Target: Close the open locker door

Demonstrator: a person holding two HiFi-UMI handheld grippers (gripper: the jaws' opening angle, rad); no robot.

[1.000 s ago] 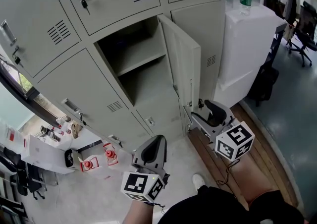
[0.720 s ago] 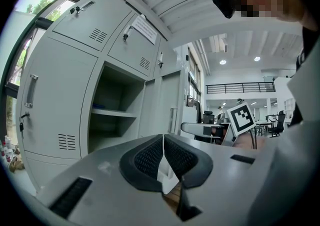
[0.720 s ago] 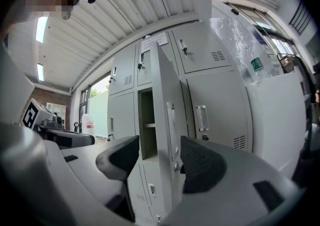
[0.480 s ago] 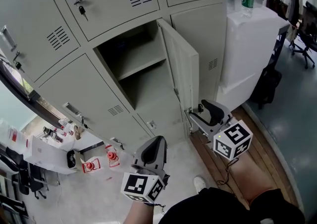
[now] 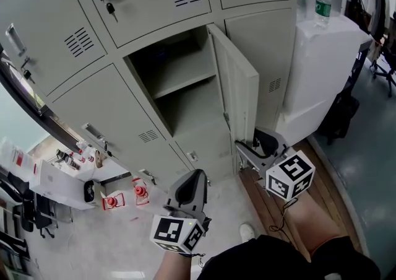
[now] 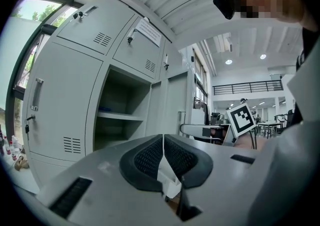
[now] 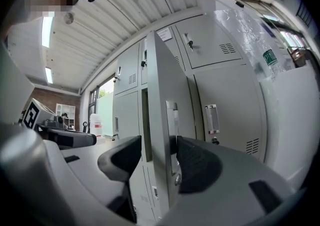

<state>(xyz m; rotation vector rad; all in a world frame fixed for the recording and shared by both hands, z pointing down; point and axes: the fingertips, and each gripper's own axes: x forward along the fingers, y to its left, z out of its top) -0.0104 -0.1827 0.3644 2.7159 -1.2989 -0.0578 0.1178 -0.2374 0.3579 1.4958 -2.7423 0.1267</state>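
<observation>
The open locker door (image 5: 238, 87) stands out from its empty, shelved compartment (image 5: 179, 80) in the grey locker bank. My right gripper (image 5: 249, 147) is level at the door's lower free edge. In the right gripper view the door's edge (image 7: 162, 95) with its handle plate (image 7: 172, 120) stands between the jaws of the right gripper (image 7: 159, 157). The right pad (image 7: 197, 162) lies close against the door and the left pad (image 7: 122, 157) is apart from it. These jaws have just been closing. My left gripper (image 5: 192, 187) hangs lower left, and in its own view the left gripper (image 6: 163, 142) is shut on nothing.
A water bottle (image 5: 322, 5) stands on a white cabinet (image 5: 322, 68) right of the lockers. Small red items (image 5: 139, 193) and a white box (image 5: 55, 179) lie on the floor at the lower left. Keys (image 5: 110, 7) hang in the door above.
My right gripper has edged a little toward the door, so the door's free edge now sits further between its jaws. The left gripper and the door's angle look unchanged.
</observation>
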